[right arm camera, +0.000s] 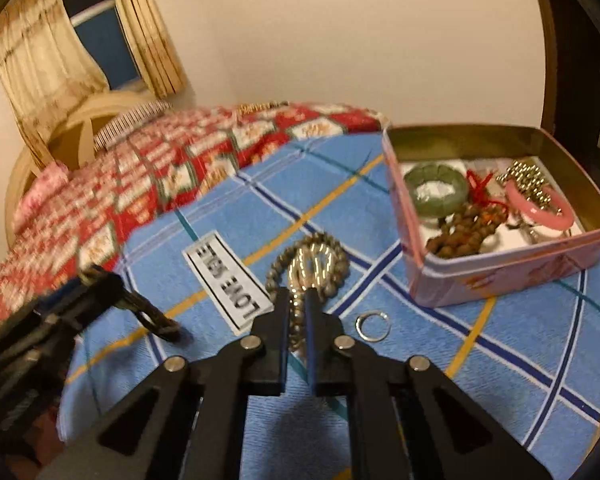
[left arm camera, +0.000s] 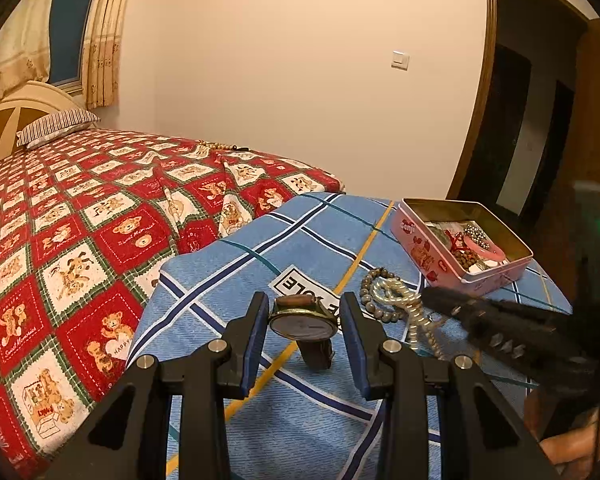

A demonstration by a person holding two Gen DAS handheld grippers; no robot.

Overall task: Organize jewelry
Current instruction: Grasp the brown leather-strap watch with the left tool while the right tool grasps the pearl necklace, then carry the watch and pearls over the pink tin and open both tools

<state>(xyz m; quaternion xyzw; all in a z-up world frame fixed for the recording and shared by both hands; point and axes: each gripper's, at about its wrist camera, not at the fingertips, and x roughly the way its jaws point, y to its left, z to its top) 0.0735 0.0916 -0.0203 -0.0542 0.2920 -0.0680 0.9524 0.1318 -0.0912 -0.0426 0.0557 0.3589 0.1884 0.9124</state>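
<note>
Our right tool (right arm camera: 298, 304) is pinched shut on the tail of the silver chain (right arm camera: 306, 268), which lies looped inside the gray bead bracelet (right arm camera: 278, 276) on the blue cloth (right arm camera: 500, 340). The chain's length runs toward twelve o'clock; the pink tin (right arm camera: 500, 272) sits near, at about two o'clock, closer to this hand. Our left tool (left arm camera: 304, 316) stands half open around the watch (left arm camera: 304, 322), grip uncertain.

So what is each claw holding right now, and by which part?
The left claw grips the watch by the sides of its case. The right claw is shut on the pearl strand at its near end.
</note>
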